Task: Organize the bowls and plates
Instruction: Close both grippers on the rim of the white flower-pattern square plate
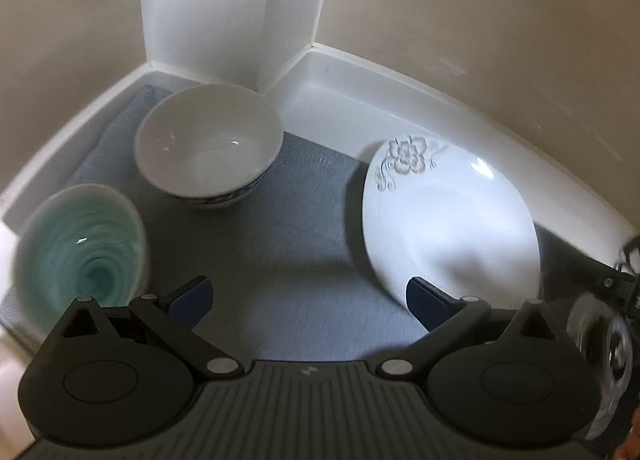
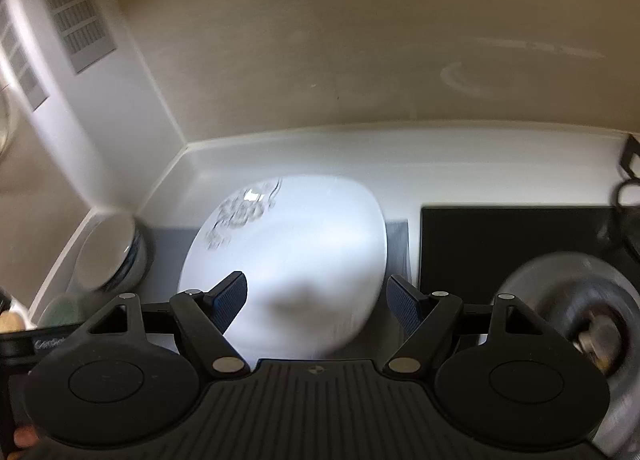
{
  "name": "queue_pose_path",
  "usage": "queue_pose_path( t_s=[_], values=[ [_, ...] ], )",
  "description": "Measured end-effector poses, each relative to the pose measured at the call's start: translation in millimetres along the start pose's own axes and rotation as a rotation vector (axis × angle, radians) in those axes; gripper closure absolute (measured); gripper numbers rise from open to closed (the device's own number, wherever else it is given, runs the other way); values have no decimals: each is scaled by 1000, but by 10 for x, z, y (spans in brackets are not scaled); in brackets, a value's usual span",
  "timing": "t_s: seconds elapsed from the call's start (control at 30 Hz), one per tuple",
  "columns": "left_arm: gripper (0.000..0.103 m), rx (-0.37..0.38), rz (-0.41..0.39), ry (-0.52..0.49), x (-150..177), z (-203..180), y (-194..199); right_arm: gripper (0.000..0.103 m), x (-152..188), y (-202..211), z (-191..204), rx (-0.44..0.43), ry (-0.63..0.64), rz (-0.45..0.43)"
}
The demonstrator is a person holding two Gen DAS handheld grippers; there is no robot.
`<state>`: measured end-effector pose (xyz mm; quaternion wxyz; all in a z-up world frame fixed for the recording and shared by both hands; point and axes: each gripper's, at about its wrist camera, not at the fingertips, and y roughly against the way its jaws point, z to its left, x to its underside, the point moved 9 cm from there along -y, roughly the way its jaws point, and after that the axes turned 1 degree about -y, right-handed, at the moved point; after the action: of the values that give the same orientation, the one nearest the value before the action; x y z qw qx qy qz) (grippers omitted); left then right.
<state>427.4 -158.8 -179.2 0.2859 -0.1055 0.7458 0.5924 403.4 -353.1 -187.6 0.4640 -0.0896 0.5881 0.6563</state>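
Note:
A white plate with a grey flower print (image 1: 448, 215) lies on the grey mat (image 1: 280, 240) to the right. A white bowl (image 1: 208, 147) stands upright at the back of the mat, and a teal swirl bowl (image 1: 80, 248) sits at the left. My left gripper (image 1: 308, 300) hangs open over the bare mat between the teal bowl and the plate, nothing between its fingers. In the right wrist view the same plate (image 2: 296, 260) lies just below and ahead of my right gripper (image 2: 316, 300), which stands open above the plate's near part. The white bowl (image 2: 110, 256) shows at the left there.
A white counter lip (image 1: 360, 83) and beige walls close in the back corner. A black slab (image 2: 516, 240) lies right of the mat, with a blurred round metal lid (image 2: 576, 324) near its front. A vent grille (image 2: 72, 7) sits high on the left wall.

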Motion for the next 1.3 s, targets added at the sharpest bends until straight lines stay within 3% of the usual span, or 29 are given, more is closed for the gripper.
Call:
queue_pose_path(
  t_s=[0.27,0.47,0.6,0.73,1.07,1.13,1.17,1.2,1.23,1.3],
  values=[
    [0,0,55,68,-218,-51,-508,24,-319,-708,-223,-1,-69,14],
    [0,18,104,99,-242,-94,-767,25,-372,-1051,-316,-19,-112,48],
    [0,4,100,80,-254,-159,-847,27,-320,-1184,-304,-35,-114,73],
    [0,7,99,64,-287,-231,-889,40,-256,-1292,-287,-54,-118,105],
    [1,44,99,42,-374,-390,-981,46,-198,-1361,-242,-12,-17,76],
    [8,93,104,37,-378,-458,-964,60,-195,-1361,-239,22,21,64],
    [27,122,103,39,-381,-495,-931,60,-204,-1357,-250,31,23,59],
    [34,159,119,43,-373,-539,-901,64,-217,-1350,-265,20,5,60],
    [35,148,134,52,-361,-536,-884,66,-224,-1354,-281,6,-21,65],
    [48,116,135,45,-341,-507,-873,70,-228,-1357,-322,-23,-63,79]
  ],
)
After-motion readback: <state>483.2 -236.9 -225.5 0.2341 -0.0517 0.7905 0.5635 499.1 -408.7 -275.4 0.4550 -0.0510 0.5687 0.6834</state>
